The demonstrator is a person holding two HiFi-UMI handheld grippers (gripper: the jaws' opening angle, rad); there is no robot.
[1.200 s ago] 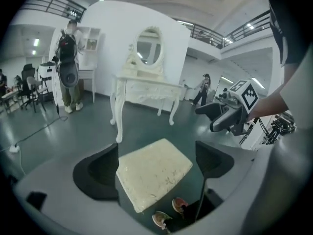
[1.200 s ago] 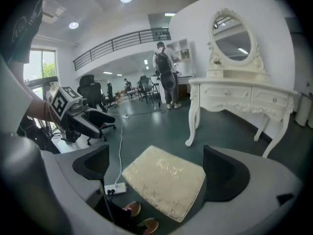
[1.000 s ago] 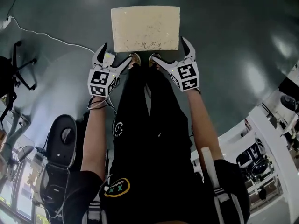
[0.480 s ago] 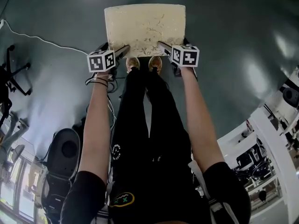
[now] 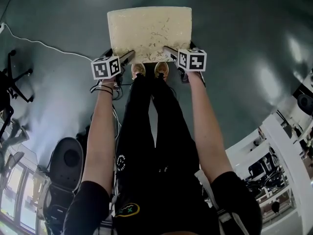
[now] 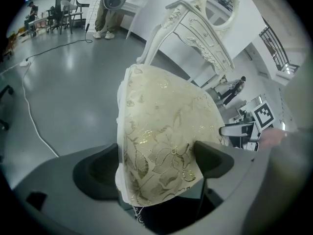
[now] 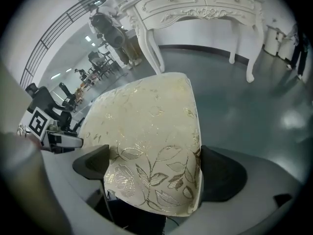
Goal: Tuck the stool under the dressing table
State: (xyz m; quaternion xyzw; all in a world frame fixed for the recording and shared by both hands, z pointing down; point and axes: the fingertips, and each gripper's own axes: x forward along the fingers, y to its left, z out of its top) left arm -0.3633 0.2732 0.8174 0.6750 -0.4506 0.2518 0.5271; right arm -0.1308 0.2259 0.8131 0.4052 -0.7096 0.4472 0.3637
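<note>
cream brocade with gold leaves covers the stool [image 5: 149, 33], which sits on the grey floor [image 5: 234, 43] just ahead of the person's shoes [image 5: 139, 68]. whether its legs touch the floor cannot be told from the head view.

the left gripper [image 5: 128, 58] is clamped on the near left corner of the seat, and the right gripper [image 5: 168, 50] on the near right corner. in the left gripper view the seat corner fills the gap of the left gripper [image 6: 154, 165]: one dark jaw lies against the top fabric and the other against the white-trimmed underside. in the right gripper view the right gripper [image 7: 156, 168] bites the seat in the same way, a jaw pressed to each side of the padded edge. both marker cubes [image 5: 106, 67] face up, and the person's arms reach straight down to them.

the white carved table [image 7: 195, 9] stands beyond the stool's far edge, apart from it, with bare floor between them. the stool is not under it. the left gripper view shows the table [image 6: 195, 28] from the side, with an oval mirror [image 6: 220, 1] on top.

a white cable [image 5: 44, 43] runs across the floor at the left, and a black chair [image 5: 14, 77] stands at the left edge.
</note>
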